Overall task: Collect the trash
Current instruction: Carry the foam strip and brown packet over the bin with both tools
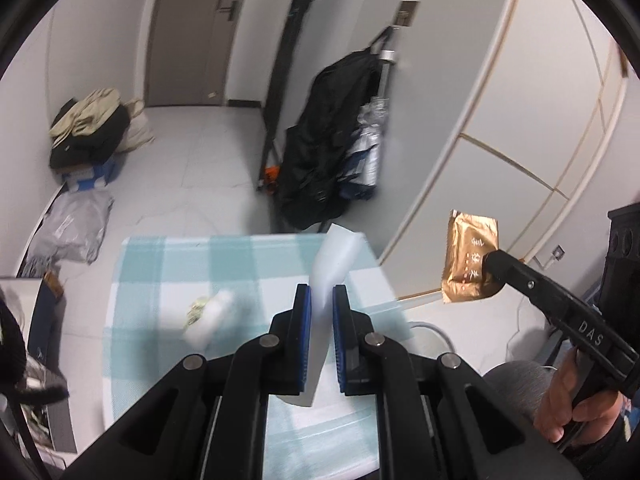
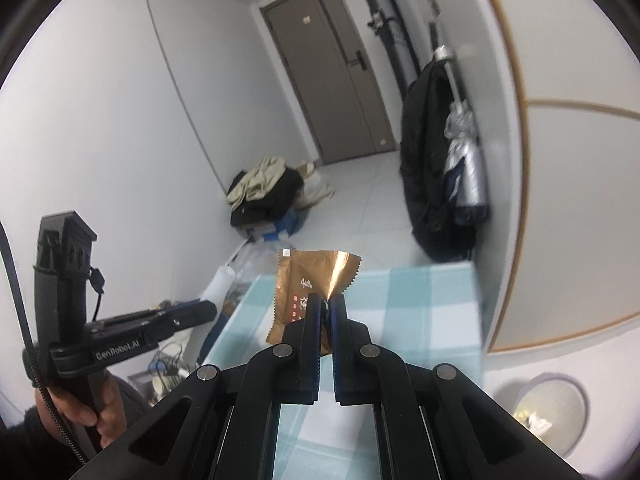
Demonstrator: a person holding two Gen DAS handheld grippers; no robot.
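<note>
Tongs, left [image 1: 321, 290] pinching white sheet [image 1: 335, 256], right [image 2: 329, 300] pinching gold wrapper [image 2: 308, 284].

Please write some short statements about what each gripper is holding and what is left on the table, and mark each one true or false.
1. The right gripper is shut on a golden wrapper. True.
2. The left gripper is empty. False: it pinches a white sheet.
3. A white bottle lies on the checked tablecloth. True.
4. The golden wrapper lies flat on the table. False: it is held up in the air.
5. The bin on the floor is empty. False: some scraps lie inside.
</note>
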